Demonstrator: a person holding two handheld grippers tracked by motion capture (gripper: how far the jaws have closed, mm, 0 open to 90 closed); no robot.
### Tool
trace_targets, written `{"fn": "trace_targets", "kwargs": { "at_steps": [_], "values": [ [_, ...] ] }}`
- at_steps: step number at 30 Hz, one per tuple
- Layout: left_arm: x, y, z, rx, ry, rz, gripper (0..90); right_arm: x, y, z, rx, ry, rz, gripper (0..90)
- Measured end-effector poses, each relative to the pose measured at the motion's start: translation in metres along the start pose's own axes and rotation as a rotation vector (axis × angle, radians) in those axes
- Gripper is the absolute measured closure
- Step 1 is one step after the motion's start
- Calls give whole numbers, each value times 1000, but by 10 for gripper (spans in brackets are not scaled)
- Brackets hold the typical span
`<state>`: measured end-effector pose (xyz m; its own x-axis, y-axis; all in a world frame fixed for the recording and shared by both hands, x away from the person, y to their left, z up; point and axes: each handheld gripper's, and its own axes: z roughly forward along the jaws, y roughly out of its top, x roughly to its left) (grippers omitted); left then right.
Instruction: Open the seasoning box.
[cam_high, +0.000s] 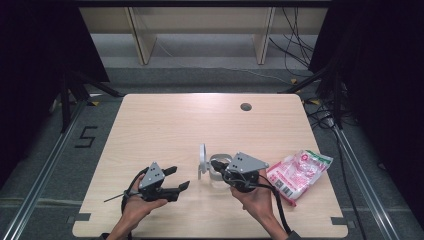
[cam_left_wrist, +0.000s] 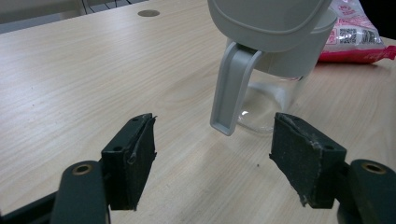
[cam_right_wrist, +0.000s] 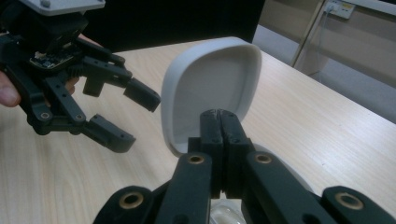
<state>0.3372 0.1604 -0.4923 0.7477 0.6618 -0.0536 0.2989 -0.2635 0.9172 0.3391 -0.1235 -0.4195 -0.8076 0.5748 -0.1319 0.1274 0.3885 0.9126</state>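
Observation:
A small clear jug (cam_high: 218, 171) with a pale grey handle (cam_left_wrist: 231, 88) stands on the wooden table, right of centre. Its grey-white lid (cam_high: 202, 159) is flipped up on edge, the hollow inside (cam_right_wrist: 212, 88) facing my right gripper. My right gripper (cam_high: 216, 164) is over the jug's mouth, its jaws pressed together at the lid's lower edge (cam_right_wrist: 219, 116); I see nothing between them. My left gripper (cam_high: 177, 178) rests low at the jug's left, open, its jaws (cam_left_wrist: 212, 158) wide apart and aimed at the handle, a short way from it.
A pink printed bag (cam_high: 298, 173) lies right of the jug, also behind it in the left gripper view (cam_left_wrist: 355, 37). A round cable hole (cam_high: 245, 106) sits near the table's far edge. Floor rails and cables run beside the table.

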Motion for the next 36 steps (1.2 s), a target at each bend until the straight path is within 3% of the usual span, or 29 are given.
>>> {"fn": "trace_targets", "kwargs": {
  "at_steps": [1, 3, 5, 6, 10, 11, 16, 21, 24, 27, 28, 31, 36],
  "values": [
    [0, 0, 0, -2, -3, -1, 299, 0, 0, -2, 1, -5, 28, 900],
    [0, 0, 0, -3, -4, -1, 298, -3, -1, -3, -3, -5, 13, 893],
    [0, -1, 1, -12, 2, -6, 296, -5, -4, -6, 0, -15, 29, 870],
    [0, -1, 0, 0, -3, -1, 296, -6, -5, -8, 12, -11, 48, 851],
    [-1, -2, 1, 2, 2, -2, 292, -15, -15, -15, 11, -46, 42, 743],
    [-2, -3, 1, 4, 2, -2, 291, -16, -18, -18, 21, -63, 79, 727],
    [0, -4, 0, 3, 0, -8, 290, -26, -30, -30, 27, -97, 110, 627],
    [1, -4, 0, 5, 8, -14, 288, -28, -41, -38, 47, -131, 176, 540],
    [1, -5, -1, 4, 10, -19, 287, -32, -48, -41, 43, -135, 169, 500],
    [1, -5, 0, 6, 4, -16, 286, -35, -54, -51, 56, -160, 215, 463],
    [1, -6, 0, 6, 2, -17, 284, -34, -56, -55, 60, -170, 255, 453],
    [1, -6, 1, 7, 3, -24, 283, -41, -62, -64, 45, -209, 242, 434],
    [2, -6, 1, 10, 7, -26, 279, -50, -76, -82, 41, -281, 287, 407]
  ]
}}
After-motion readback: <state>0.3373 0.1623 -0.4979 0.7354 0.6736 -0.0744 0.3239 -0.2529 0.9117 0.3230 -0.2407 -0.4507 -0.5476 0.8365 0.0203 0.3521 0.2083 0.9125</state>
